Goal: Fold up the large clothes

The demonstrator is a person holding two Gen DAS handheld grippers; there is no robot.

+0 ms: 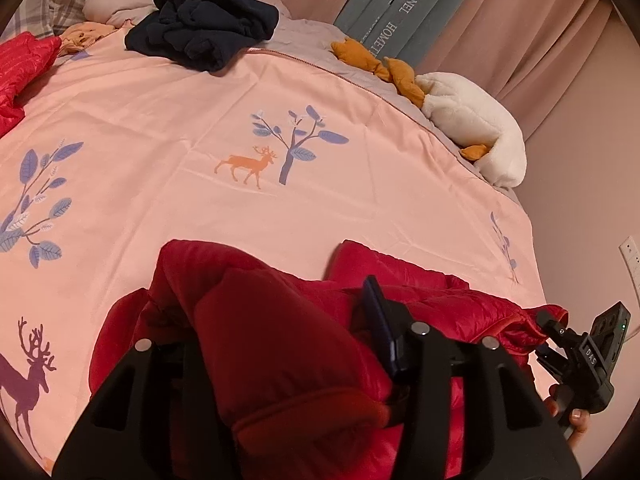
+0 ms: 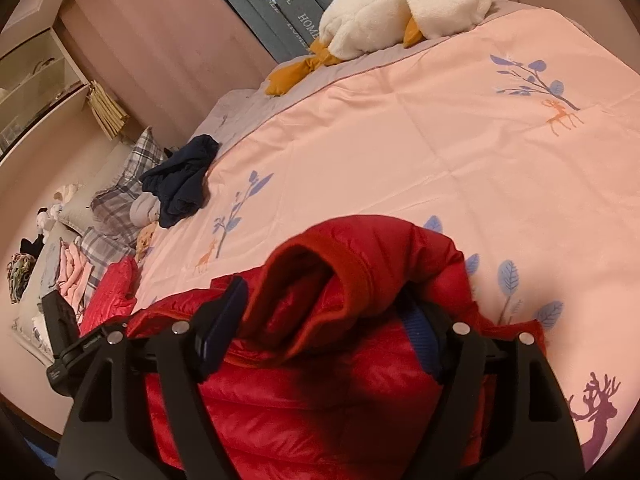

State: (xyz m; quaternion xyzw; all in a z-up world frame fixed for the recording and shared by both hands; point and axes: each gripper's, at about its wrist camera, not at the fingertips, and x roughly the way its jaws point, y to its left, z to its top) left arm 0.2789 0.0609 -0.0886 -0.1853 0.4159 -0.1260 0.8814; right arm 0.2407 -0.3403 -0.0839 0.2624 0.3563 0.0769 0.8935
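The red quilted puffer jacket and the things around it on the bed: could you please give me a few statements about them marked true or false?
1. The red quilted puffer jacket lies at the near edge of the pink deer-print duvet. True.
2. The crumpled navy fleece garment lies on top of the red jacket. False: it lies apart, far up the bed near the plaid pillows.
3. The white plush goose with orange feet lies by the bed's far edge. True.
4. A second red quilted garment lies elsewhere on the bed. True.
5. The plush goose is blue. False: it is white.
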